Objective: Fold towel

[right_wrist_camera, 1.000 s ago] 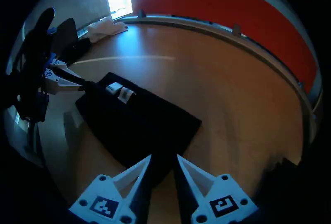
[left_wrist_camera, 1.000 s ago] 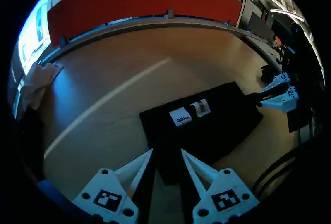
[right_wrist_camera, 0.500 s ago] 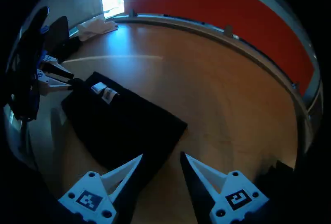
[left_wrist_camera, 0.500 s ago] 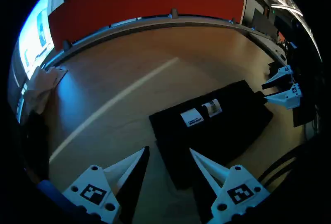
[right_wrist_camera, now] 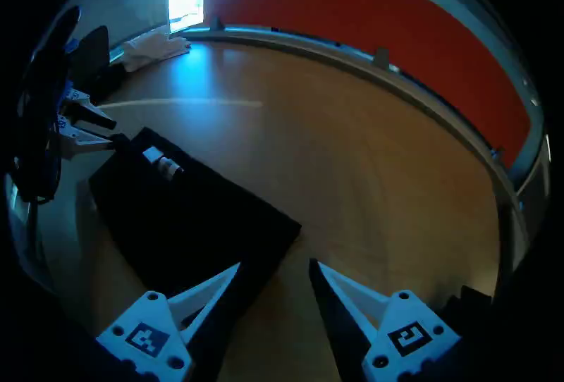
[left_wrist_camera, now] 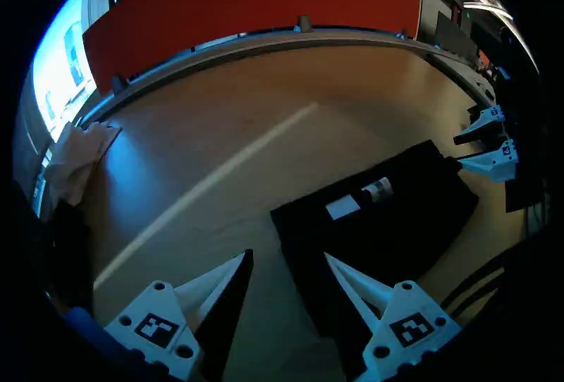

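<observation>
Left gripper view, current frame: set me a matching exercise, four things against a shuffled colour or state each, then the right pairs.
Things:
1. towel
2. pale cloth
3. panel
4. left gripper

States:
A. red, upright behind the table
B. open, gripping nothing
C. black, lying flat on the table
D. crumpled at the table's edge

Pairs: 1-C, 2-D, 3-A, 4-B.

Both views low over table (left_wrist_camera: 211,121), facing each other across shared towel (left_wrist_camera: 395,220).
</observation>
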